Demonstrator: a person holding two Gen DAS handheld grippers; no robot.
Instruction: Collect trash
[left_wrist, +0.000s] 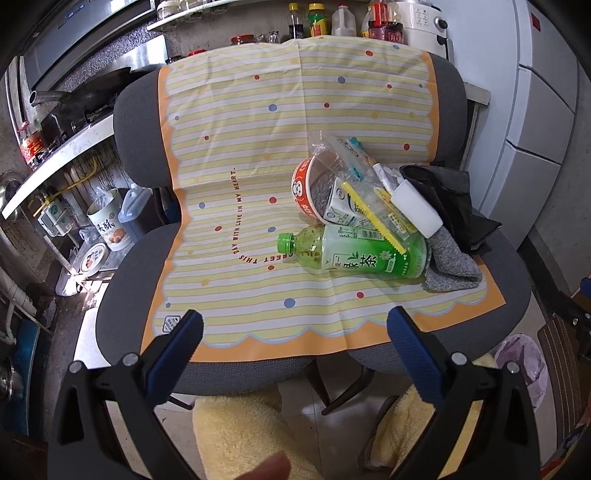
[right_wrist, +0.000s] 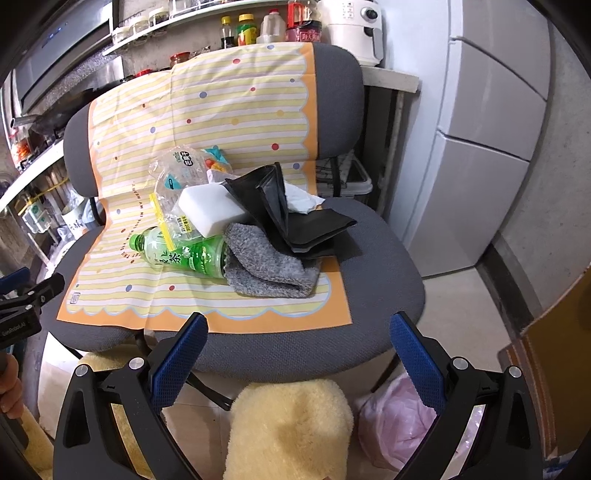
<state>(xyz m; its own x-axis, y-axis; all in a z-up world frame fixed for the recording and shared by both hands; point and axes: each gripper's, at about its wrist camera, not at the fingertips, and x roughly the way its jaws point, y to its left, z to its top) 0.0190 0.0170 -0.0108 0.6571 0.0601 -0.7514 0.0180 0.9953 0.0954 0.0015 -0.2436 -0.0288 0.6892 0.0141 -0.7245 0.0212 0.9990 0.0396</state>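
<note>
Both grippers, left (left_wrist: 295, 328) and right (right_wrist: 299, 332), hang wide open and empty. The green bottle (left_wrist: 354, 254) lies on the chair (right_wrist: 369, 258): light, slick, probably best pinched mid-body.

The striped mat (left_wrist: 240, 155) over the chair, ahead of the left hand-held gripper (left_wrist: 295, 350), carries a curved line of dark red print: "GREET THIS DAY WITH LOVE IN MY HEART." The green bottle (left_wrist: 354, 251) lying ahead and to the right of that gripper bears large Chinese characters, of which 茶 is plain. In the right wrist view, the other gripper's black body (right_wrist: 16, 325) at far left reads "GenRobot.AI". Other labels are too small to read.
</note>
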